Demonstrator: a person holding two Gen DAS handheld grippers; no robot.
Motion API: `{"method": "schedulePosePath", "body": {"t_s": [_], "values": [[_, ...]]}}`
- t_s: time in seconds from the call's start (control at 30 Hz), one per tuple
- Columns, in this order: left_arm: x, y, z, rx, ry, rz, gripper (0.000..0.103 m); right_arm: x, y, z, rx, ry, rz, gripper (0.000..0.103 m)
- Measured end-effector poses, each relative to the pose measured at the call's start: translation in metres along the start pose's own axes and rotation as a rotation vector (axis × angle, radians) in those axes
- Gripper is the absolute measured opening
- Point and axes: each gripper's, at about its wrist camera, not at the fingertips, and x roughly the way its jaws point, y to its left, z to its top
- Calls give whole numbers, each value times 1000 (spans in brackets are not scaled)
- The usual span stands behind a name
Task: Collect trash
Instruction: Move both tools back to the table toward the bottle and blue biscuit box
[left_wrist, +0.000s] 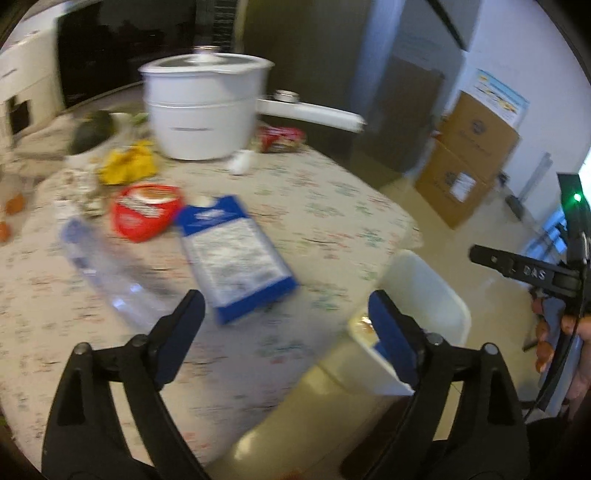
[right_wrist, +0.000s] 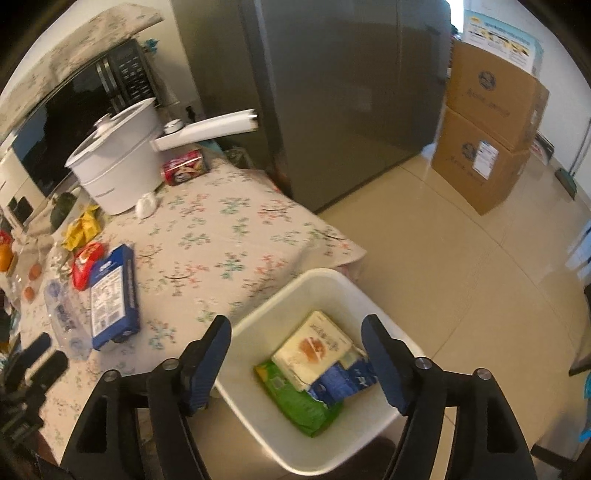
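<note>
A white bin (right_wrist: 325, 280) stands on the floor beside the table and holds a cream carton (right_wrist: 314, 347), a green packet (right_wrist: 299, 402) and a blue wrapper (right_wrist: 343, 380). My right gripper (right_wrist: 299, 354) hangs open above the bin with nothing between its fingers. My left gripper (left_wrist: 286, 325) is open and empty over the table's edge, with the bin (left_wrist: 424, 291) just to its right. On the flowered tablecloth (left_wrist: 314, 192) lie a blue box (left_wrist: 236, 254), a red packet (left_wrist: 146, 212), a clear plastic bottle (left_wrist: 107, 269) and a yellow wrapper (left_wrist: 127, 164).
A white electric pot (left_wrist: 203, 110) with a long handle stands at the back of the table, a red can (right_wrist: 184, 168) and a small white object (right_wrist: 146, 205) beside it. A microwave sits behind. Stacked cardboard boxes (right_wrist: 487, 129) stand on the tiled floor by a dark fridge (right_wrist: 332, 92).
</note>
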Motion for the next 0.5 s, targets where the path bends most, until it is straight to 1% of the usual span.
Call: {"method": "schedulePosePath", "body": {"t_s": [0.03, 0.13, 0.2, 0.27, 0.33, 0.43, 0.5], "values": [[-3, 8, 1, -9, -1, 22, 95, 1, 9, 1, -11, 2, 7, 79], [-13, 40, 4, -56, 1, 97, 97, 5, 35, 3, -43, 11, 28, 81], [-16, 67, 5, -116, 0, 138, 97, 9, 52, 4, -63, 21, 40, 83], [-16, 91, 6, -185, 4, 165, 97, 15, 71, 4, -82, 38, 57, 83], [-11, 114, 11, -251, 28, 180, 97, 21, 85, 4, -90, 51, 70, 83], [-2, 134, 14, -318, 35, 179, 97, 31, 108, 5, -94, 71, 88, 83], [14, 147, 15, -364, 55, 193, 97, 37, 120, 6, -88, 82, 95, 83]]}}
